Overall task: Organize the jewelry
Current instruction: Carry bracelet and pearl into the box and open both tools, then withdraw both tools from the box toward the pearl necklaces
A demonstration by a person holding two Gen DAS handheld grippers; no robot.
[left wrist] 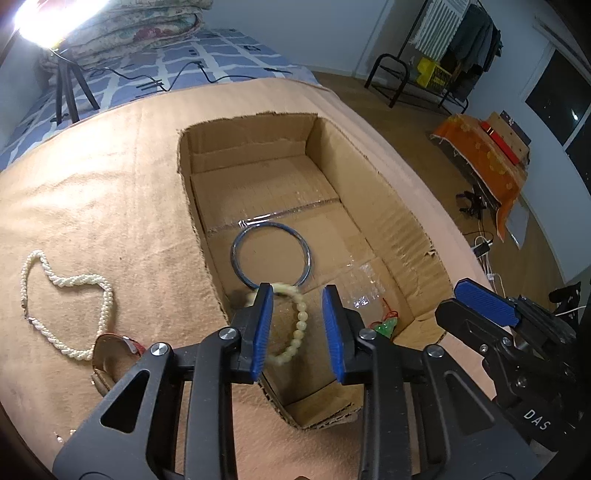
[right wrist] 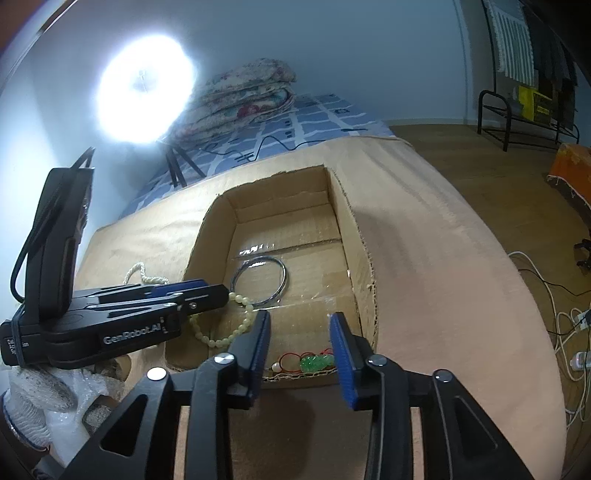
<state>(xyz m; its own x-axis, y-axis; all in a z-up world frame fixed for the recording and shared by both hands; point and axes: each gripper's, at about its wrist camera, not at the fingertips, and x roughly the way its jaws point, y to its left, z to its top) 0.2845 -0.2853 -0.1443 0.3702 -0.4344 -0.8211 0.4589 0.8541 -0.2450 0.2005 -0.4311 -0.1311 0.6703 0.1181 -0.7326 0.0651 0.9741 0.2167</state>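
Observation:
An open cardboard box (left wrist: 399, 236) is sunk into the tan cloth. Inside lie a silver bangle (left wrist: 236, 254), a pale beaded bracelet (left wrist: 300, 325) and a green pendant on a red cord (left wrist: 386, 326). My left gripper (left wrist: 297, 328) is open over the box's near left part, with the beaded bracelet lying between and below its fingers, not gripped. My right gripper (right wrist: 300, 349) is open and empty above the box's near edge, over the green pendant (right wrist: 314, 362). The bangle (right wrist: 282, 286) and the beaded bracelet (right wrist: 236, 328) also show in the right wrist view. A white pearl necklace (left wrist: 55, 277) lies on the cloth to the left.
A watch with a red strap (left wrist: 110, 347) lies on the cloth by the left gripper. Behind are a bed with folded quilts (left wrist: 140, 33), a tripod light (left wrist: 66, 92) and a clothes rack (left wrist: 454, 44). Cables lie on the wooden floor (right wrist: 554, 314) at right.

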